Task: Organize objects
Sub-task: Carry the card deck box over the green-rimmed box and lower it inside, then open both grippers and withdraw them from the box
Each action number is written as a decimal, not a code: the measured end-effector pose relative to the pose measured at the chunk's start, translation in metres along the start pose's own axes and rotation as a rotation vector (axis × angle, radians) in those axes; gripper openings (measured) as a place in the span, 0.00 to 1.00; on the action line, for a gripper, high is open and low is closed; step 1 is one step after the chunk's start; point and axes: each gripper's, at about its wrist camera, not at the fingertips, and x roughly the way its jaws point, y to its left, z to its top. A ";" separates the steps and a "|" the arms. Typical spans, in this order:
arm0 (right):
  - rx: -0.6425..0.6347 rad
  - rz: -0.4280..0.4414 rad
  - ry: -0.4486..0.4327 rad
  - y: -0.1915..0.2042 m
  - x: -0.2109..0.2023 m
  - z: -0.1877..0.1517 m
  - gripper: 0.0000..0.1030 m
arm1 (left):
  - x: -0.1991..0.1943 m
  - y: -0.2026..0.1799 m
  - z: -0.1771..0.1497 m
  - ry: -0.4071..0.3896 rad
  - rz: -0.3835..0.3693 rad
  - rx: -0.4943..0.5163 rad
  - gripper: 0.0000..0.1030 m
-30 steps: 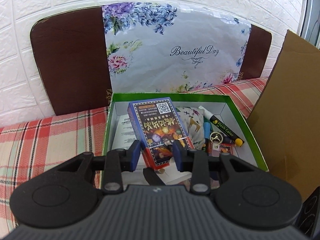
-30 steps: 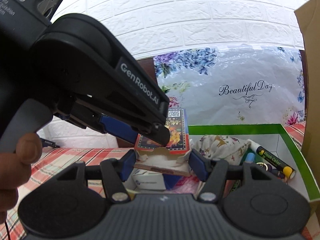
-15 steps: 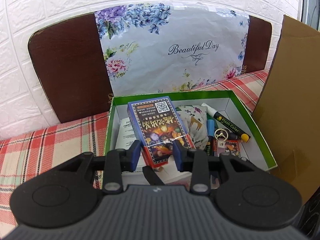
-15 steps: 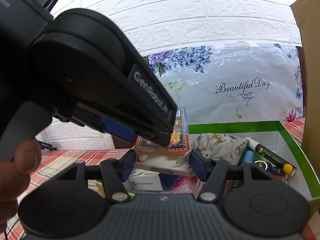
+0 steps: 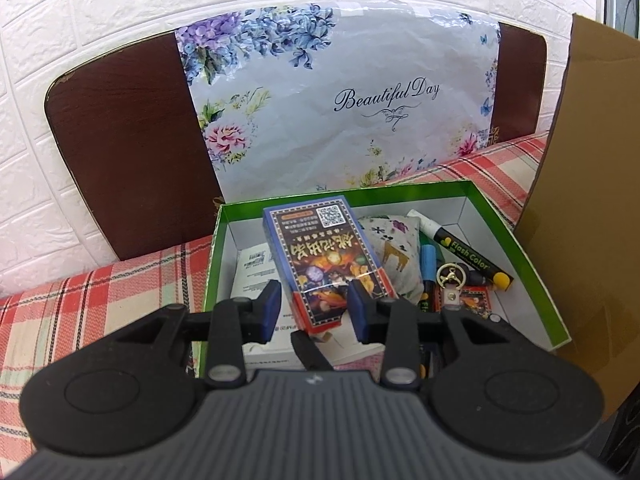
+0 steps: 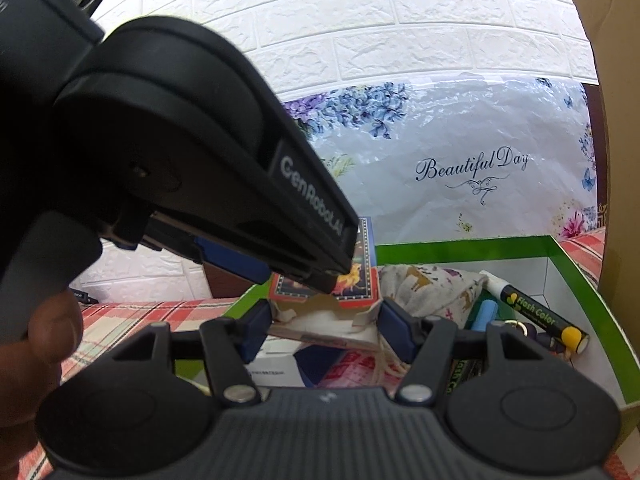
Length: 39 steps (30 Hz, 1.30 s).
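Observation:
My left gripper [image 5: 314,305] is shut on a blue card box [image 5: 324,258] with a QR code and holds it tilted above the green-rimmed box [image 5: 532,276]. My right gripper [image 6: 326,330] is shut on the torn open end of the same card box [image 6: 352,284]. The left gripper's body fills the upper left of the right wrist view [image 6: 224,168]. Inside the green box lie a printed cloth pouch [image 5: 394,246], a black Flash Color marker [image 5: 464,250], a blue marker [image 5: 428,266], a keychain [image 5: 450,280] and a white carton [image 5: 252,272].
The green box sits on a red plaid cloth [image 5: 100,296]. Behind it a floral "Beautiful Day" sheet [image 5: 340,96] leans on a brown board [image 5: 124,152] against a white brick wall. A cardboard panel [image 5: 588,184] stands at the right.
Both grippers have drawn back and up a little with the card box; the green box looks smaller and further below. The grips are unchanged.

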 end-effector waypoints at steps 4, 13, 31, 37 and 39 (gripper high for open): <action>0.004 -0.015 0.001 -0.003 0.005 0.000 0.58 | 0.004 0.000 0.001 0.000 0.013 0.004 0.44; 0.042 -0.074 -0.017 -0.015 0.006 -0.002 0.66 | 0.009 0.005 -0.002 0.030 0.081 0.005 0.60; 0.052 -0.030 -0.031 0.009 -0.093 -0.020 0.68 | -0.075 0.017 -0.041 -0.054 0.161 0.005 0.66; 0.042 -0.017 -0.034 0.020 -0.123 -0.022 0.68 | -0.104 0.029 -0.067 -0.060 0.183 -0.020 0.66; 0.037 -0.013 -0.038 0.024 -0.131 -0.019 0.68 | -0.113 0.034 -0.075 -0.059 0.188 -0.031 0.68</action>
